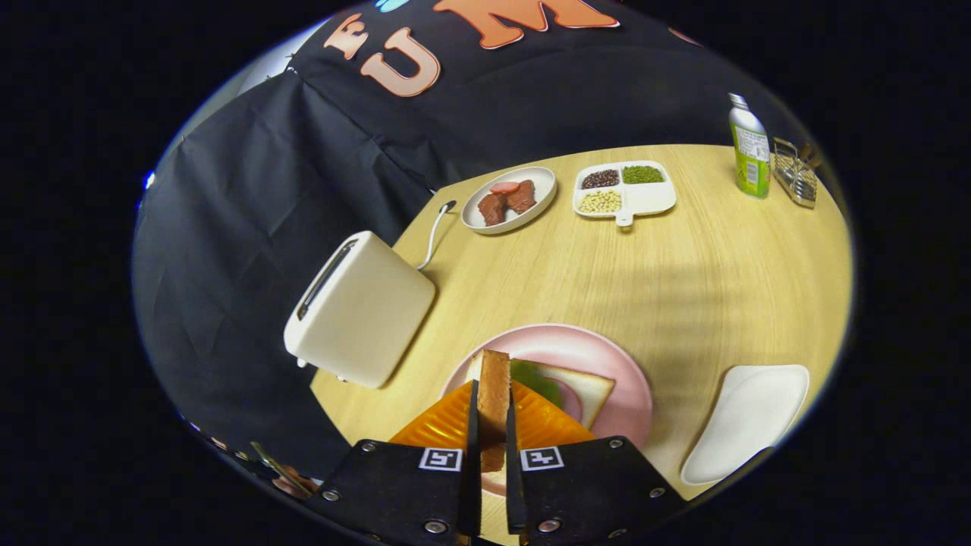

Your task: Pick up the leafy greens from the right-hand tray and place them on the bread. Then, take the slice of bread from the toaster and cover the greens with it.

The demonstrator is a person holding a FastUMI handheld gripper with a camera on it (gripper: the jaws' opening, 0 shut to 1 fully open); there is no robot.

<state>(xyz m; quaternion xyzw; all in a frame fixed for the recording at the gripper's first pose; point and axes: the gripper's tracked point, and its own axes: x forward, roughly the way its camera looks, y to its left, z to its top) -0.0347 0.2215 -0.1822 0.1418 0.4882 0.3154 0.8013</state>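
On the tabletop (683, 265), low in the frame, your fingers (493, 425) clench the bread slice (494, 394) edge-up, directly above the greens (535, 377).

Nothing here can be read as words or numbers. The green-and-white bottle (749, 154) standing at the far side of the pale wooden bench (683, 265) carries a printed label, but its print is too small and blurred to make out. The gripper (493, 425) bears two small square black-and-white coded marker tags (441, 459), one on each side of its body; they are patterns, not letters.
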